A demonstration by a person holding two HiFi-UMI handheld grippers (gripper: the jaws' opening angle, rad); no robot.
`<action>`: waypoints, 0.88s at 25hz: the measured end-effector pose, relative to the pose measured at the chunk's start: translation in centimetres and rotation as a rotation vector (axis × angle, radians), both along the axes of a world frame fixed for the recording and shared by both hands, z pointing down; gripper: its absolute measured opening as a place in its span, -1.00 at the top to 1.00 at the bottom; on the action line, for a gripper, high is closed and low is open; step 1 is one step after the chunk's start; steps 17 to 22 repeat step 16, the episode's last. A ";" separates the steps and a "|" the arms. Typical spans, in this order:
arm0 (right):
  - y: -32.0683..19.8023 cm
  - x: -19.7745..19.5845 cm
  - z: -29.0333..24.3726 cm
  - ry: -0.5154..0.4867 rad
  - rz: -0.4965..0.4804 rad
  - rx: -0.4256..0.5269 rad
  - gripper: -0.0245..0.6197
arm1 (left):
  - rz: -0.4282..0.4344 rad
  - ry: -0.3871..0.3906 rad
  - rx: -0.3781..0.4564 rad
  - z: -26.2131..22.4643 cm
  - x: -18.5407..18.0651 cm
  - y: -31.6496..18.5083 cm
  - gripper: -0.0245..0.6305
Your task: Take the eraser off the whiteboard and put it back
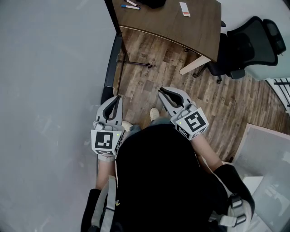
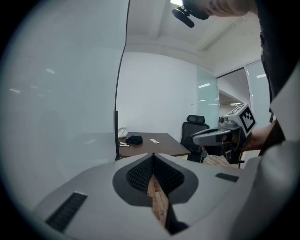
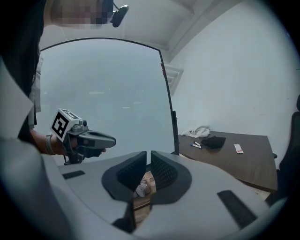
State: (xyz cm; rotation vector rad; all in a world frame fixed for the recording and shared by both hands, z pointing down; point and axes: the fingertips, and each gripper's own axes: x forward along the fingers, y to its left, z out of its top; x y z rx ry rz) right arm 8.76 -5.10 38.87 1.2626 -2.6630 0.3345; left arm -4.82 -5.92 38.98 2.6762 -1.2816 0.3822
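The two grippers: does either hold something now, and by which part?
Nothing is held. The left gripper and the right gripper are both shut, nothing between their jaws.

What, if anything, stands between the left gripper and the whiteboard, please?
Nothing visible does. The left gripper, shut and empty, hangs just beside the whiteboard with only air between. No eraser shows on it in these views.

The whiteboard [image 1: 45, 90] runs off the left and top edges of the head view. The desk [image 1: 167, 25] is cut off at the top too, and so is a dark thing [image 1: 152, 3] lying on it. A little white thing [image 1: 185, 9] on the desk is too small to tell. The person's dark top [image 1: 163, 181] hides most of both shoes [image 1: 155, 114]; only the toes peek out.
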 end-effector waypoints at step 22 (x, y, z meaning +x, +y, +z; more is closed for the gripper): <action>-0.1 -1.3 1.2 0.009 0.001 -0.024 0.80 | 0.006 -0.009 -0.021 1.0 -1.2 0.2 0.91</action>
